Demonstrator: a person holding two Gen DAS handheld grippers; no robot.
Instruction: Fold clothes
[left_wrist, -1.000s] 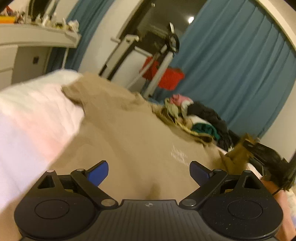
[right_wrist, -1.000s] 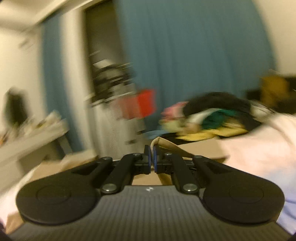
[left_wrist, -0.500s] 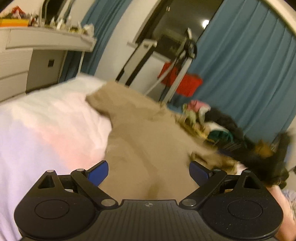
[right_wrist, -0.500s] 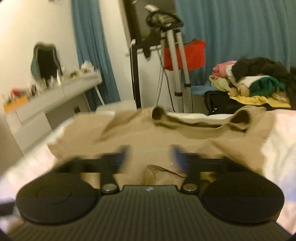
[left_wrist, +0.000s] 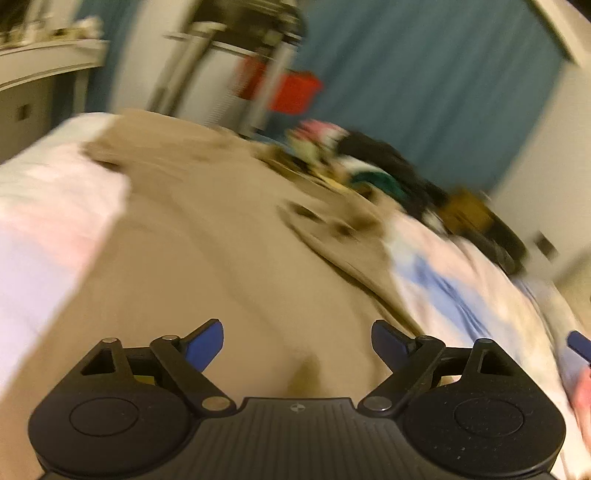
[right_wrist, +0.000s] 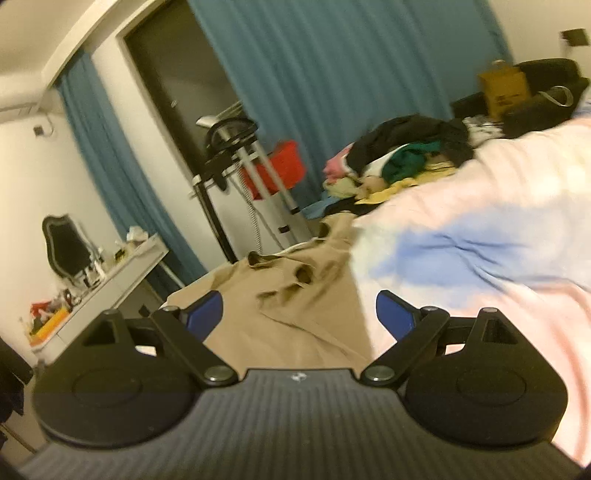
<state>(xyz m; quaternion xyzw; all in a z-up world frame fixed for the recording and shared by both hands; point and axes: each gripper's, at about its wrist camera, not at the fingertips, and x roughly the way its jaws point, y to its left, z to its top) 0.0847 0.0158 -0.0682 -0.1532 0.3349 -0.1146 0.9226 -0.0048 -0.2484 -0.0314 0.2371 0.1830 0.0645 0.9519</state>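
Note:
A tan shirt (left_wrist: 207, 236) lies spread on the bed, with a folded-over sleeve and bunched edge on its right side (left_wrist: 332, 229). My left gripper (left_wrist: 297, 339) hovers open just above the shirt's near part, nothing between its blue pads. In the right wrist view the same tan shirt (right_wrist: 291, 302) lies ahead with its crumpled collar end (right_wrist: 280, 269) towards the far edge of the bed. My right gripper (right_wrist: 299, 314) is open and empty over the shirt's right border. The left wrist view is motion-blurred.
The bed has a pink, white and blue cover (right_wrist: 480, 236). A heap of mixed clothes (right_wrist: 399, 155) lies at the bed's far end. Beyond stand a tripod-like stand (right_wrist: 255, 173), a red box (right_wrist: 284, 166), blue curtains (right_wrist: 332, 74) and a cluttered white desk (right_wrist: 110, 273).
My right gripper was shut on a tan fold of the shirt a second ago; it has opened and let go, and the fabric now lies on the bed. The left stayed open while shifting.

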